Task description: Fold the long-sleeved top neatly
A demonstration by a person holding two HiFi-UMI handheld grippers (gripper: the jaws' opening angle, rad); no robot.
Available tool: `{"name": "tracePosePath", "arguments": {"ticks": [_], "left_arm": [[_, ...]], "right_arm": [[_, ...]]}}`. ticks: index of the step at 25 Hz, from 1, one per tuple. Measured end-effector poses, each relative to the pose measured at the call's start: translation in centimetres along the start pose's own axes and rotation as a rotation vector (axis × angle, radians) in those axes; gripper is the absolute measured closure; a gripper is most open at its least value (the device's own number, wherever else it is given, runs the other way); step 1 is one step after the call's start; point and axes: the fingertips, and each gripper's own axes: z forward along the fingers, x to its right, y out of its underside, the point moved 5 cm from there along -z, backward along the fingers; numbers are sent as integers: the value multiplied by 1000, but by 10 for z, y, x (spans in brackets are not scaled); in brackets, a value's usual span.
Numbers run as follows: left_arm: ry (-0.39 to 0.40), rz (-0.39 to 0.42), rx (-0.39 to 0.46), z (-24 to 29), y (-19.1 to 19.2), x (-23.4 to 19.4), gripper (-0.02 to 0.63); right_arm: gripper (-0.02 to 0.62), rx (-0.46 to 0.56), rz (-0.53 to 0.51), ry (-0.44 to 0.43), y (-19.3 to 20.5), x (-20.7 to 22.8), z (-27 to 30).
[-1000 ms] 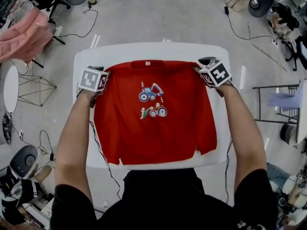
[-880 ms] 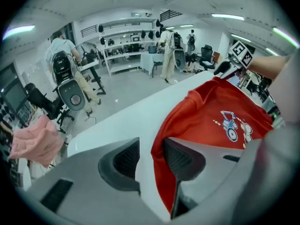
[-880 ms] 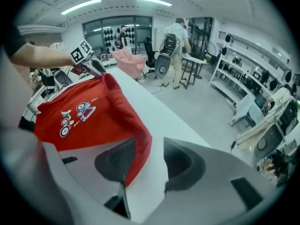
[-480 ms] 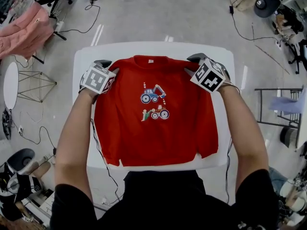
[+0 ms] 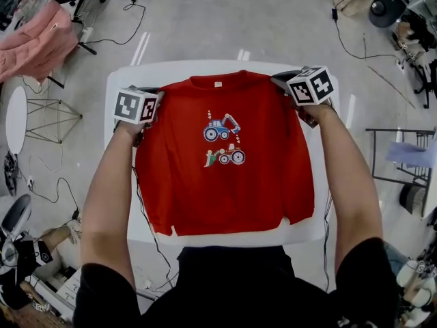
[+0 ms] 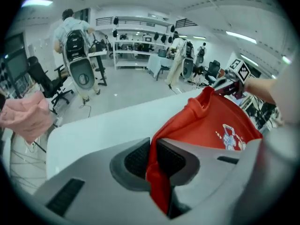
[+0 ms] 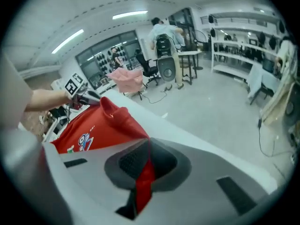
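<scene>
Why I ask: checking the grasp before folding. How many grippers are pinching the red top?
2. The left gripper has just closed on one shoulder of the red top, the right gripper on the other; fabric sits between both pairs of jaws.

We find the red long-sleeved top (image 5: 225,183) on the white rounded table (image 5: 123,77), a pink cloth garment (image 5: 35,43) well beyond its far-left corner.
</scene>
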Motion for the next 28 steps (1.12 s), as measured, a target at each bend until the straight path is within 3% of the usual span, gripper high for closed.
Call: {"name": "tracePosePath", "arguments": {"ticks": [4,7,12,15,17,20,24,28], "left_arm": [[43,-168,0,3,-3,-12,571],[68,-230,-13,4,-6,-17,575],[45,-189,29,2,-3,-12,561],[42,-200,90,-8,-2,-11,477],[56,-215,126,-19,-2,-11,460],[48,-201,161,-42,2,-10,459],[49,-192,205,-74,18,-2,460],[12,-199,185,-85,46,0,460]], "right_arm": [[580,-20,118,-5,-3,6,11],[580,-18,136,-15,-6,7,13],[556,15,116,30,-1,5,10],[459,77,146,53,1,5,-4],[473,160,220,82,0,11,-22],[566,227,272,187,6,18,-51],[589,204,263,248,34,0,-78],[504,101,251,291,74,-23,-88]]}}
